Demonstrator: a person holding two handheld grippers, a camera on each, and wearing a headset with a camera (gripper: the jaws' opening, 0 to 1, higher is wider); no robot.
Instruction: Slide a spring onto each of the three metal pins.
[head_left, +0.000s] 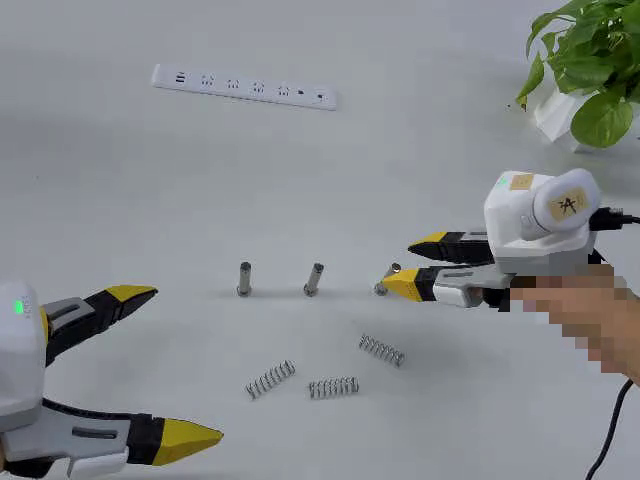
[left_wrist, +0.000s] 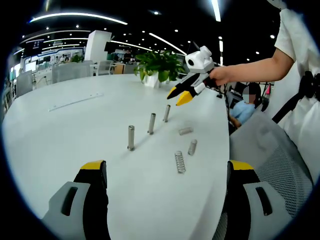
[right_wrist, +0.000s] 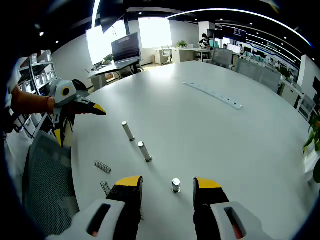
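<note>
Three short metal pins stand upright in a row on the white table: left pin (head_left: 244, 279), middle pin (head_left: 314, 279), right pin (head_left: 387, 279). Three loose springs lie in front of them (head_left: 270, 379) (head_left: 333, 387) (head_left: 381, 350). My right gripper (head_left: 420, 265) is open, and its yellow tips sit on either side of the right pin (right_wrist: 176, 185) without clamping it. My left gripper (head_left: 180, 365) is wide open and holds nothing, low at the near left, well short of the springs (left_wrist: 179, 162). The right gripper (left_wrist: 180, 95) also appears beyond the pins in the left gripper view.
A white power strip (head_left: 243, 87) lies at the back of the table. A potted green plant (head_left: 590, 60) stands at the far right corner. A grey mesh chair (right_wrist: 45, 180) sits off the table edge.
</note>
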